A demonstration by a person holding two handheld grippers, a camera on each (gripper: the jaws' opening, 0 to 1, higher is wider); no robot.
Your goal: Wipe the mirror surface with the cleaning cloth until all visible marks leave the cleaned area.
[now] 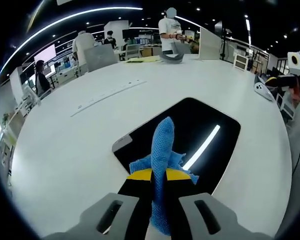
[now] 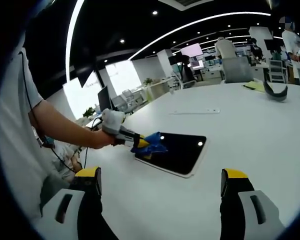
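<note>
The wiping step looks to be in hand. In the left gripper view, the left gripper (image 1: pixel 160 180) comes up from the bottom middle of the frame, and its jaws are clenched on the blue cleaning cloth (image 1: pixel 162 150), which sticks up between them. The cloth sits over the near end of the mirror (image 1: pixel 210 125), a dark flat slab with round corners that lies on the white worktop (image 1: pixel 65 150) in the middle of the frame. A bright strip of light shows in the glass. I cannot tell from here if any marks are on it. In the right gripper view, the right gripper (image 2: pixel 162 192) is at the bottom of the frame with its jaws wide apart and holding nothing. It is well apart from the mirror, which lies in the middle of that frame with the cloth at its left end. Next, I think the cloth must press flat and slide across the rest of the glass. I can read no writing or labels anywhere.
</note>
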